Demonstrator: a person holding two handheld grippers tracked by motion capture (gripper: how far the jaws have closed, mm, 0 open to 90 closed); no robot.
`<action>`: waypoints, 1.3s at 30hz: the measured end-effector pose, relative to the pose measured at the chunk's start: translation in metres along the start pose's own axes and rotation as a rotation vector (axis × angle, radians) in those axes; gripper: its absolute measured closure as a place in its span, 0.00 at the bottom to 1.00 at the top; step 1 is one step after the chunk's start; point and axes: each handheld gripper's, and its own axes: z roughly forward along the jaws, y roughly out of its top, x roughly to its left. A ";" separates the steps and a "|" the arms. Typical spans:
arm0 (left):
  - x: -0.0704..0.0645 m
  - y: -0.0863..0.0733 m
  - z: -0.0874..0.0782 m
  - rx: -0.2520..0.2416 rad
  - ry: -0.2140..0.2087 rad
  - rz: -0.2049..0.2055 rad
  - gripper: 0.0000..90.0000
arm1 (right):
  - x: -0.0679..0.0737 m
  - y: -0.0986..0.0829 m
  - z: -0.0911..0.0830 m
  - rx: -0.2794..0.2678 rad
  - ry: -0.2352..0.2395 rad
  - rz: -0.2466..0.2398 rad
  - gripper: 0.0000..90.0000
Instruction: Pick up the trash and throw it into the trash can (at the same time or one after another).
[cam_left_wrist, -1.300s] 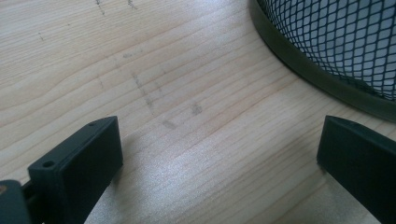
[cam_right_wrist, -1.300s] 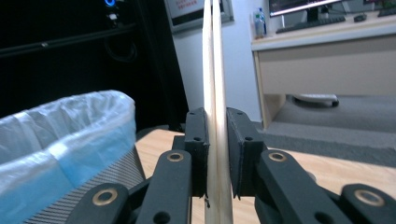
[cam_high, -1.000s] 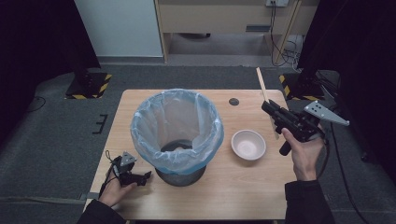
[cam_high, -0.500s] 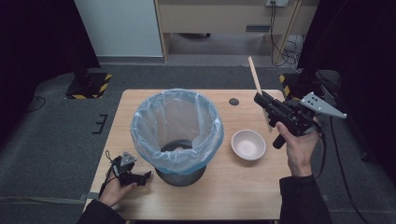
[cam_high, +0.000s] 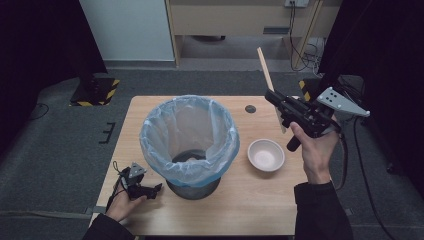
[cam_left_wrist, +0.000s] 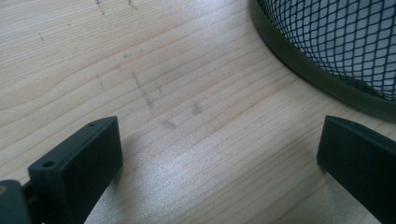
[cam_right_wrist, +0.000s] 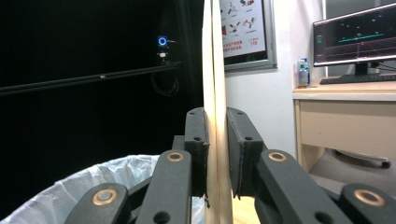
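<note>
Wooden stick (cam_high: 267, 75) clenched in our right gripper (cam_high: 272, 96), right of bin (cam_high: 189, 137) | left gripper (cam_high: 155, 189) released, beside bin base.

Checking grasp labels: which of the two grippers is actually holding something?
The right gripper: its fingers are clamped on a wooden stick, lifted above the table. The left gripper rests open by the bin, holding nothing.

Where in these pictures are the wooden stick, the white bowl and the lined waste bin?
wooden stick (cam_right_wrist: 214, 70): right gripper view, flat shaft above the claw.
white bowl (cam_high: 266, 154): high view, inside of its bottom.
waste bin (cam_high: 150, 145): high view, left rim of the blue liner.
</note>
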 end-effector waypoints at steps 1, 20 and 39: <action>0.000 0.000 0.000 0.000 0.000 0.000 0.00 | 0.002 0.001 0.001 0.001 0.003 -0.003 0.89; 0.000 0.000 0.000 0.000 0.000 0.000 0.00 | 0.026 0.008 0.030 0.012 0.071 -0.023 0.89; 0.000 0.000 0.000 -0.001 -0.001 -0.001 0.00 | 0.050 0.001 0.062 0.052 0.134 -0.028 0.89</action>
